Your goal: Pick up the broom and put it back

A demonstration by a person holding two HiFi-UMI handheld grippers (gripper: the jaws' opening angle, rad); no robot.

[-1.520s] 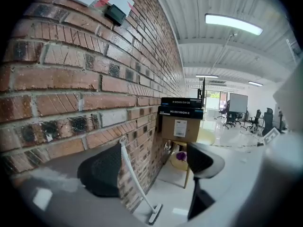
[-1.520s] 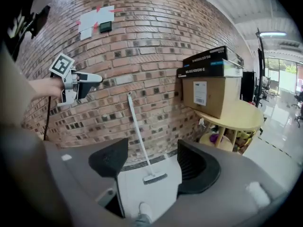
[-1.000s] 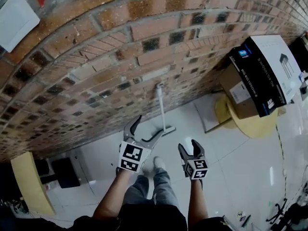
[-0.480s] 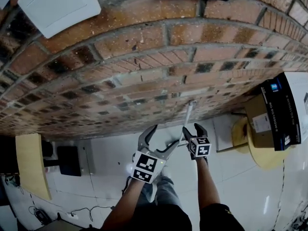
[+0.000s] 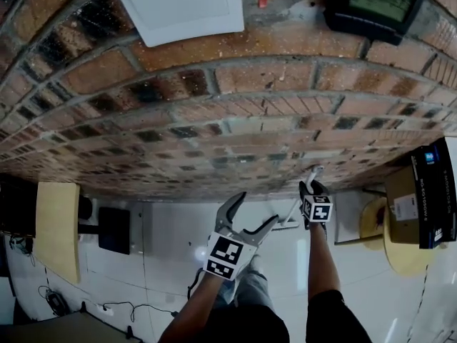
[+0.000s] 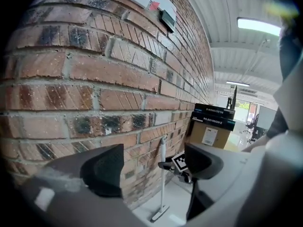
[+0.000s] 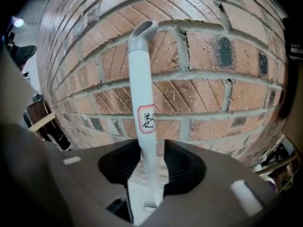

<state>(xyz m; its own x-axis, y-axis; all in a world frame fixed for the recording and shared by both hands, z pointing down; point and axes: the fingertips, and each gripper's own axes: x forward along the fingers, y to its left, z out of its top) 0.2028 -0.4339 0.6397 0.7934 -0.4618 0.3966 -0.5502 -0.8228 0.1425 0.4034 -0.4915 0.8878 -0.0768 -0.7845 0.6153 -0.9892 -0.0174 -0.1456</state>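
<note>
- White broom (image 7: 142, 89) stands nearly upright at the foot of the brick wall (image 5: 214, 113). Its head rests on the pale tiled floor (image 5: 171, 234) and its handle top lies close against the bricks.
- Right gripper (image 7: 152, 164): the jaws have just been closing. I read both ribbed pads laid against the handle, one on each side, so the broom is gripped. The grip sits high on the handle, just below a red-bordered label (image 7: 147, 118).
- Left gripper (image 5: 255, 209): I read the jaws wide apart with nothing between them. It hangs to the left of the broom, apart from it, and faces the wall.
- Reference item: a cardboard box (image 5: 421, 199) sits on a round yellow table (image 5: 400, 252), to the right of the broom.
</note>
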